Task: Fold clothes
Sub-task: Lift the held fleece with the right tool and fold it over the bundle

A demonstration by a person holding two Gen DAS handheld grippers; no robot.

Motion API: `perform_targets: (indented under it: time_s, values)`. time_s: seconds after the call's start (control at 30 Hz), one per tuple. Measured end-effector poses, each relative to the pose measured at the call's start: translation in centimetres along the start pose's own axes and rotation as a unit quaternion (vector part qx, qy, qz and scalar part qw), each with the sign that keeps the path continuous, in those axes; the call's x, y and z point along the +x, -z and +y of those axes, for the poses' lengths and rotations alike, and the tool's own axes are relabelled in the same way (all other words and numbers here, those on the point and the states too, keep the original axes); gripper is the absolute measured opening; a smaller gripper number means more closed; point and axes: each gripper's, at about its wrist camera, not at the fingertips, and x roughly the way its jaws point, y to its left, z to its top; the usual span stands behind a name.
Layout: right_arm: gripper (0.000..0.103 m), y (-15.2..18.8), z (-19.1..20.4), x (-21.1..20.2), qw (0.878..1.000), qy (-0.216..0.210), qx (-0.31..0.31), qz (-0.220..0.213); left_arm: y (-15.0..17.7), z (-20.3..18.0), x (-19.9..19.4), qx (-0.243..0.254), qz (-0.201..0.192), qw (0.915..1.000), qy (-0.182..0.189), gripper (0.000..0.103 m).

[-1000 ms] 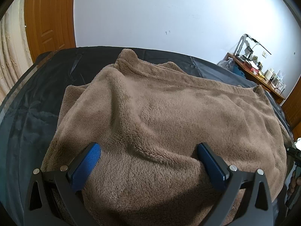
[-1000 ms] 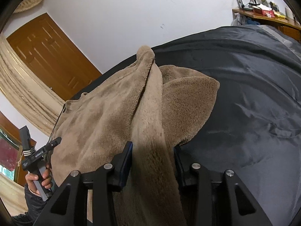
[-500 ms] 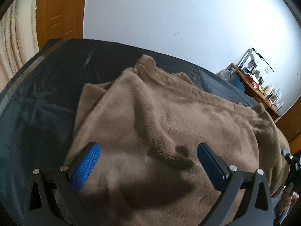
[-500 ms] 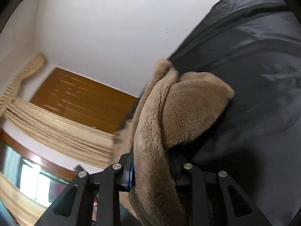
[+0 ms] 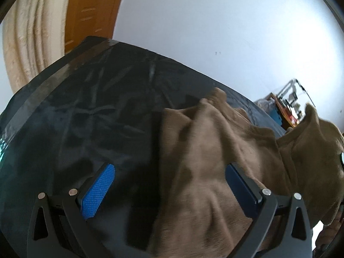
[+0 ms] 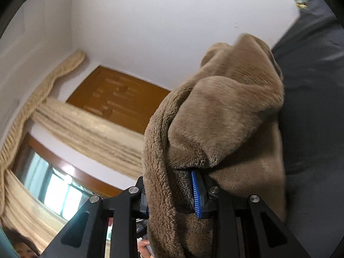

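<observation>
Your right claw (image 6: 172, 195) pinches a bunched edge of the brown fleece garment (image 5: 215, 161) raised off the dark bed (image 5: 86, 118), your left claw (image 5: 169, 189) gapes empty over it: next, probably carry that edge across to fold.

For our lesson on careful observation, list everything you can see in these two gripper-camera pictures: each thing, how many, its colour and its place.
Fleecy brown garment: one, brown, partly on the bed, one part lifted in the right gripper.
Dark grey bed cover: one, dark grey, under the garment.
Wooden door: one, orange-brown, in the white wall.
Cream curtain: one, cream, beside the door.
Window: one, bright, brown-framed, below the curtain.
Cluttered wooden desk: one, brown, far right.
Left gripper: one, black with blue pads, open over the garment's edge.
Right gripper: one, black, clamped on the garment.
</observation>
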Motion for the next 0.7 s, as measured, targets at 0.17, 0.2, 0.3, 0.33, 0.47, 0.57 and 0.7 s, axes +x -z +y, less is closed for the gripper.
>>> perform_targets:
  time_s: [0.17,0.2,0.3,0.33,0.47,0.57,0.7]
  values:
    - [0.029,2.2,3.5,7.6,0.996,0.041,-0.060,0.044,0.1,2.9,-0.9,-0.046,-0.002,0.9988,0.017,0.103]
    - [0.029,2.8,4.0,9.0,0.995,0.047,-0.068,0.054,0.1,3.5,-1.0,-0.060,-0.002,0.9980,0.020,0.103]
    - [0.029,4.2,4.8,13.2,0.988,0.080,-0.104,0.079,0.2,4.6,-1.5,-0.091,-0.001,0.9954,0.030,0.103]
    - [0.029,4.7,5.0,14.6,0.985,0.095,-0.117,0.087,0.3,4.8,-1.7,-0.098,-0.001,0.9946,0.033,0.103]
    - [0.030,7.5,6.2,18.6,0.961,0.162,-0.199,0.106,0.4,5.0,-2.2,-0.110,-0.003,0.9932,0.038,0.103]
    - [0.033,9.7,7.5,20.9,0.930,0.220,-0.274,0.110,0.5,5.0,-2.2,-0.116,-0.001,0.9924,0.042,0.103]
    - [0.077,12.5,9.6,22.4,0.896,0.237,-0.358,0.114,0.3,5.4,-2.5,-0.130,-0.002,0.9906,0.044,0.103]
